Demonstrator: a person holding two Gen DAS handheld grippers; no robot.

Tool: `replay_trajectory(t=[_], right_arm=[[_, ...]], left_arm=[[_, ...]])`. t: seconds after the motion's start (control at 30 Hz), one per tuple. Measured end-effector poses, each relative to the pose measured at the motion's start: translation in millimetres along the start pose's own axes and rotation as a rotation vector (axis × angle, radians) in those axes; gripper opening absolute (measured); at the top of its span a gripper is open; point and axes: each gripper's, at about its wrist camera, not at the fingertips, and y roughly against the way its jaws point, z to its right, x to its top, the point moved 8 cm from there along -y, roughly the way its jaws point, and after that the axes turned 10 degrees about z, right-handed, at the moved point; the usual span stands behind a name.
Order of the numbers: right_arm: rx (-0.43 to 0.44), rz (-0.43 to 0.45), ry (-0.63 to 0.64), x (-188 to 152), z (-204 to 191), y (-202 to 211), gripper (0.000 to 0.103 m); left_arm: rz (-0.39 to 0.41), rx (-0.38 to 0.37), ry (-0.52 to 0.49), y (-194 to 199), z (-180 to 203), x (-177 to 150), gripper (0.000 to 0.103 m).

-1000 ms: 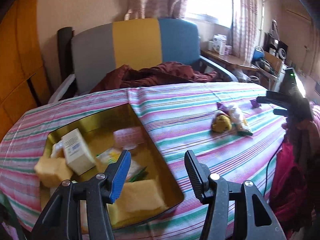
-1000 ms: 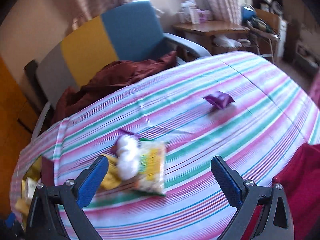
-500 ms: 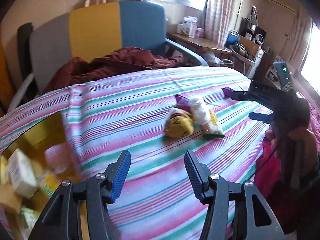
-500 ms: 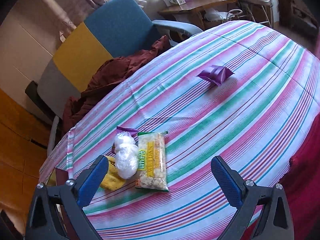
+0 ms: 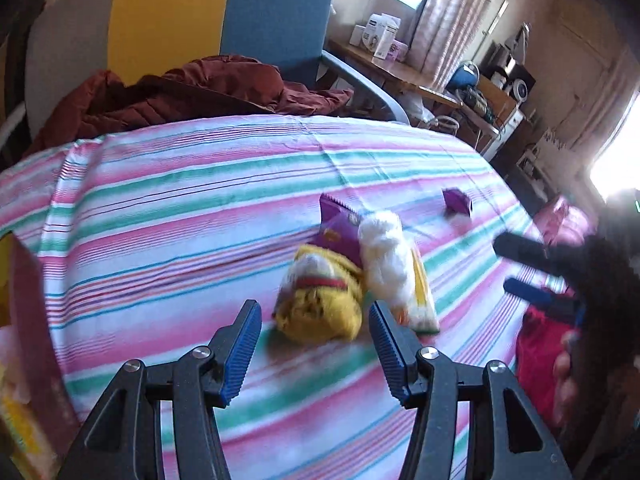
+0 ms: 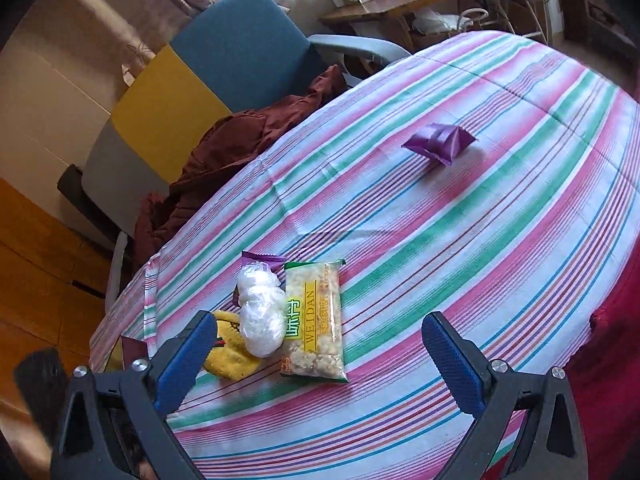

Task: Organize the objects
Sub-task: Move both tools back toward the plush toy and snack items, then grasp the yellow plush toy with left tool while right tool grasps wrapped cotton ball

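While both grippers point down at the striped cloth (image 6: 460,216), the left gripper (image 5: 316,344) has its jaws spread with nothing between, close before the yellow packet (image 5: 320,308). The right gripper (image 6: 320,360) is spread wide and empty. Beside the yellow packet lie a white bag (image 6: 260,316) and a snack pack (image 6: 316,320). Farther off lies a purple packet (image 6: 440,142) alone.

Striped tablecloth (image 6: 440,240), purple packet (image 6: 440,142), seemingly yellow pouch (image 5: 320,304).

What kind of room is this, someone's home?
Most likely a lived-in home: a table under a striped cloth, an armchair with a dark red garment dumped on it, and curtains at a sunny window.
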Motion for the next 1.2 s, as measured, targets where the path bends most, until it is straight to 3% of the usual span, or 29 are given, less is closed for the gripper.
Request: replay_trajectory(t=[0.13,0.3,0.37,0.57,0.77,0.97,1.2], right_arm=[[-0.017,0.024,0.023,4,0,1,0.103],[0.003,-0.01,0.057,-2,-9,-6,0.103],[-0.016,-0.015,0.095,-6,-11,-8,0.103],[-0.049,0.0,0.173,-8,-18,-10,0.096],[-0.042,-0.014,0.245,-17,-29,-16,0.091],[0.017,-0.07,0.351,-38,-61,-32,0.079],[0.093,-0.159,0.385,-61,-89,-60,0.072]], left_arm=[[-0.009,-0.024,0.035,-20,1,9,0.056],[-0.061,-0.009,-0.015,-47,6,3,0.056],[-0.085,0.028,-0.045,-56,2,-5,0.045],[-0.057,0.008,0.013,-35,-10,-19,0.035],[-0.019,0.021,0.039,0,-19,-49,0.035],[-0.036,0.018,0.08,-4,-28,-56,0.045],[-0.039,-0.009,0.106,-8,-32,-55,0.045]])
